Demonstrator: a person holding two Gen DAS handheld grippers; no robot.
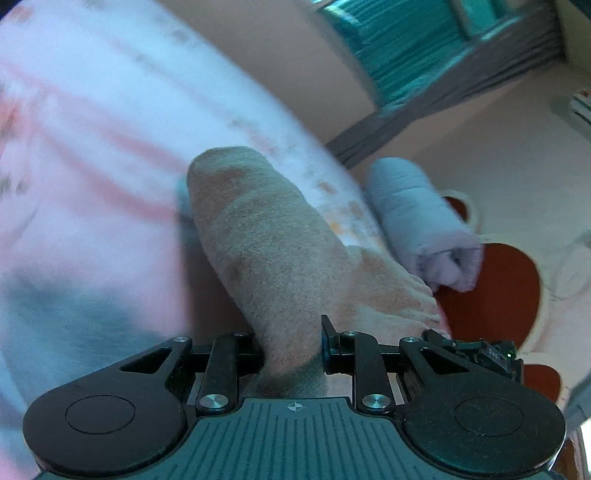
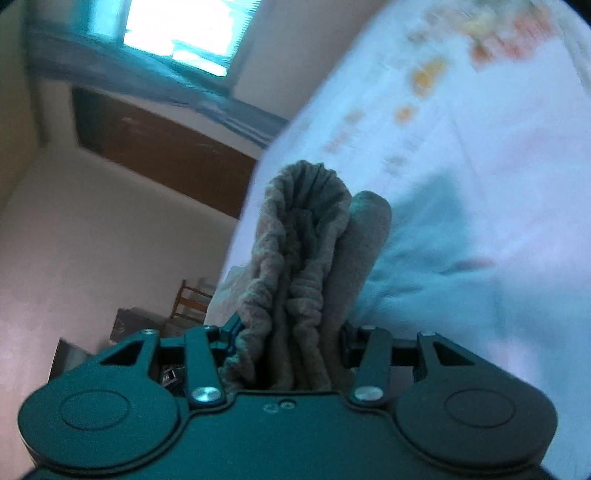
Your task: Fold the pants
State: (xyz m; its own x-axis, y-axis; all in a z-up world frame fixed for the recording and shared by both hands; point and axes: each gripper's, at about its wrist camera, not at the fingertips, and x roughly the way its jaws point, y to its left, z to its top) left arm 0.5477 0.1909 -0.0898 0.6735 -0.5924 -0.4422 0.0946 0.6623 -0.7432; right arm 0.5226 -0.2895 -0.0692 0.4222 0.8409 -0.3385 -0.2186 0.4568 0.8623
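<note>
The pants are grey-tan knit fabric. In the left wrist view a thick fold of the pants [image 1: 266, 251] runs forward from between the fingers of my left gripper [image 1: 291, 347], which is shut on it. In the right wrist view the gathered elastic waistband of the pants [image 2: 303, 258] bunches up between the fingers of my right gripper [image 2: 291, 339], which is shut on it. Both grippers hold the pants lifted over a white bedsheet with pink and orange print [image 1: 92, 129], which also shows in the right wrist view [image 2: 461, 184]. Both views are blurred.
A rolled pale lavender cloth [image 1: 424, 225] lies on the sheet to the right of the left gripper, by red-orange print patches [image 1: 495, 295]. A window with teal curtains [image 1: 399, 48] is behind. The right wrist view shows a window [image 2: 184, 33], a brown board [image 2: 166, 147] and a wooden chair [image 2: 192, 299].
</note>
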